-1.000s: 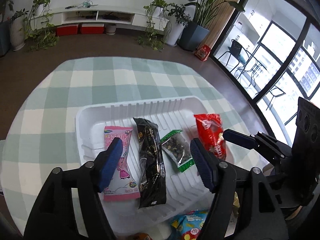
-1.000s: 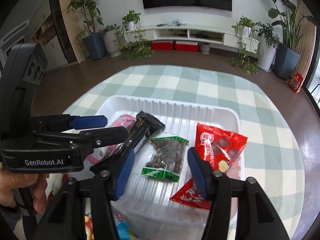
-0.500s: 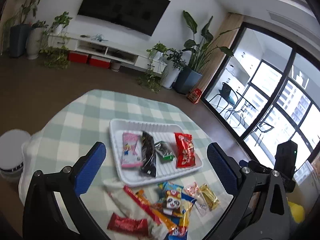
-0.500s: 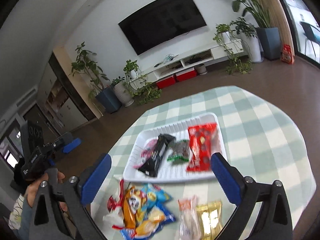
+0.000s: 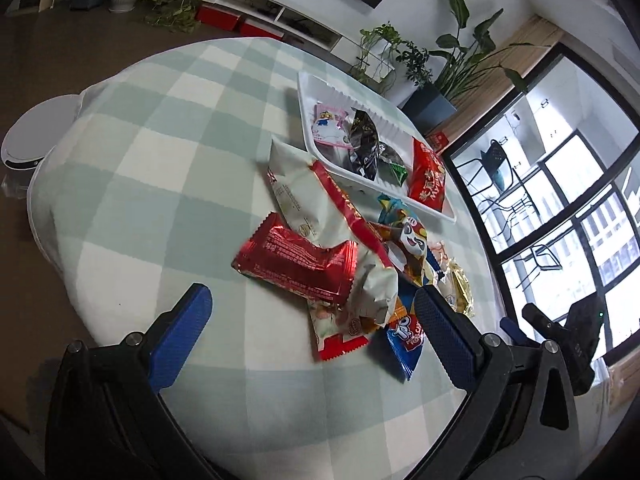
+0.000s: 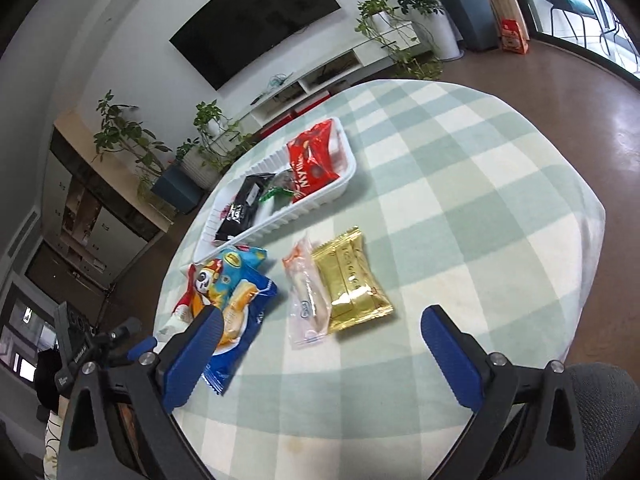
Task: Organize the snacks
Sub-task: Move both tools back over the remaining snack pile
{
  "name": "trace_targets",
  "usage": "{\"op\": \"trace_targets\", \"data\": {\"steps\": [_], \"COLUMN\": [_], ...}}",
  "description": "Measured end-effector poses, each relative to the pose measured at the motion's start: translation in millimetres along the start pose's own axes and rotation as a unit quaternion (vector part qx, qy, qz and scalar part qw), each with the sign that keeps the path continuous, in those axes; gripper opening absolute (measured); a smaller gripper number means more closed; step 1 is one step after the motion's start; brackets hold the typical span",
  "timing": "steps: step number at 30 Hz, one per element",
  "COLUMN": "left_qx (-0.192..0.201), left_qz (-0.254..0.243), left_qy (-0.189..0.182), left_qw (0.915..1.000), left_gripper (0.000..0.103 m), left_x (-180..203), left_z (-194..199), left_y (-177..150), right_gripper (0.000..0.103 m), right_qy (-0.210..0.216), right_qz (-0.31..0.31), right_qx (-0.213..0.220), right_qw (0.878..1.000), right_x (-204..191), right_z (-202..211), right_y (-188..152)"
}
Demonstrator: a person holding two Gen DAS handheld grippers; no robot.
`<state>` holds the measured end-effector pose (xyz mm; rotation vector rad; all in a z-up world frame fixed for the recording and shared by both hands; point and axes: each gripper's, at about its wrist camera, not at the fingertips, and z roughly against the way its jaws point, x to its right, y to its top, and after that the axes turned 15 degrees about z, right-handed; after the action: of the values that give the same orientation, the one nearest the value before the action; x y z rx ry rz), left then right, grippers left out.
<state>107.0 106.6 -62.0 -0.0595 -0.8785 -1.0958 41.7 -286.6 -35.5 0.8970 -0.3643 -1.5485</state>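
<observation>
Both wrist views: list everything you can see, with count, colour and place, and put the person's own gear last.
tray: one, white, far part of the table.
snack packs in tray: four, pink, black, green-edged, red, side by side.
loose snack pile: several overlapping packs, red, cream, blue, on the cloth before the tray.
gold pack: one, beside a clear pack, right of the pile.
tablecloth: one, green and white check.
television: one, black, on the wall.
potted plants: several, along the walls.
left gripper: blue pads, open, empty.
right gripper: blue pads, open, empty.
</observation>
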Motion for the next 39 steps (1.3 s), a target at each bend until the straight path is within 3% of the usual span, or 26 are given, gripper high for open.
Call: {"op": "trace_targets", "data": {"steps": [8, 16, 17, 20, 23, 30, 39], "left_qx": [-0.012, -0.007, -0.012, -0.037, -0.051, -0.097, -0.116], "left_qz": [-0.022, -0.035, -0.036, -0.021, -0.023, -0.026, -0.042], "left_qy": [-0.005, -0.016, -0.018, -0.014, 0.011, 0.062, 0.074], "left_qw": [0.9997, 0.9992, 0.9991, 0.999, 0.9984, 0.993, 0.9897], "left_gripper": [0.102, 0.101, 0.099, 0.079, 0.071, 0.071, 0.071], "left_x": [16.8, 29.3, 30.7, 30.4, 31.7, 34.8, 48.9], "left_z": [-7.8, -4.2, -7.2, -21.6, -36.5, -73.5, -92.7], "left_y": [-7.9, 17.0, 24.2, 47.5, 63.7, 82.4, 79.7], "right_gripper": [0.097, 0.089, 0.088, 0.087, 0.086, 0.085, 0.084], "right_qy": [-0.028, -0.044, -0.042, -0.038, -0.041, -0.042, -0.034], "right_qz": [0.027, 0.054, 0.054, 0.059, 0.068, 0.065, 0.072], "right_qx": [-0.006, -0.015, -0.017, -0.021, -0.019, -0.022, -0.028], "right_qw": [0.999, 0.997, 0.998, 0.997, 0.997, 0.997, 0.996], "right_x": [-3.4, -6.2, -6.1, -8.6, -11.6, -8.7, -11.0], "right_z": [-5.1, -9.6, -10.7, -12.9, -12.6, -15.5, -23.1], "right_y": [-4.9, -5.3, -5.9, -6.8, -6.5, -6.7, -7.9]}}
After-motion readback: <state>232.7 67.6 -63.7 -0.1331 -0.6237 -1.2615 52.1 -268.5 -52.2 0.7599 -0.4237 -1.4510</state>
